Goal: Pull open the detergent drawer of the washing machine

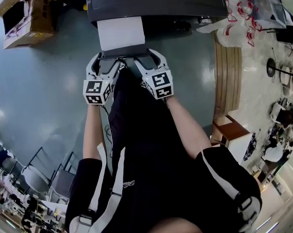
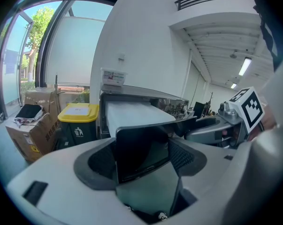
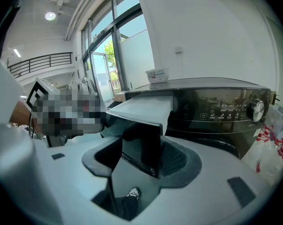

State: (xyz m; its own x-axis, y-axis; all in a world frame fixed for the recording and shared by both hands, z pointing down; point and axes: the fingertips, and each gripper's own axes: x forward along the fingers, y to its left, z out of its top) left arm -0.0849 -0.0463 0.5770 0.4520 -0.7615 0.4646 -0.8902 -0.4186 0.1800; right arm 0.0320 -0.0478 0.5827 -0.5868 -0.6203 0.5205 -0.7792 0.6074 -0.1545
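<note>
One drawer [image 1: 121,33] in left gripper [image 1: 110,60], right gripper [image 1: 147,58]

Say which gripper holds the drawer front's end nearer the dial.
The right gripper, clamped on the drawer front beside the dial; the left gripper holds the end toward the yellow-lidded bin.

We see a yellow-lidded bin [image 2: 78,112] just beside cardboard boxes [image 2: 32,131] by the window [image 2: 19,55], and a red-printed plastic bag [image 3: 269,146].
</note>
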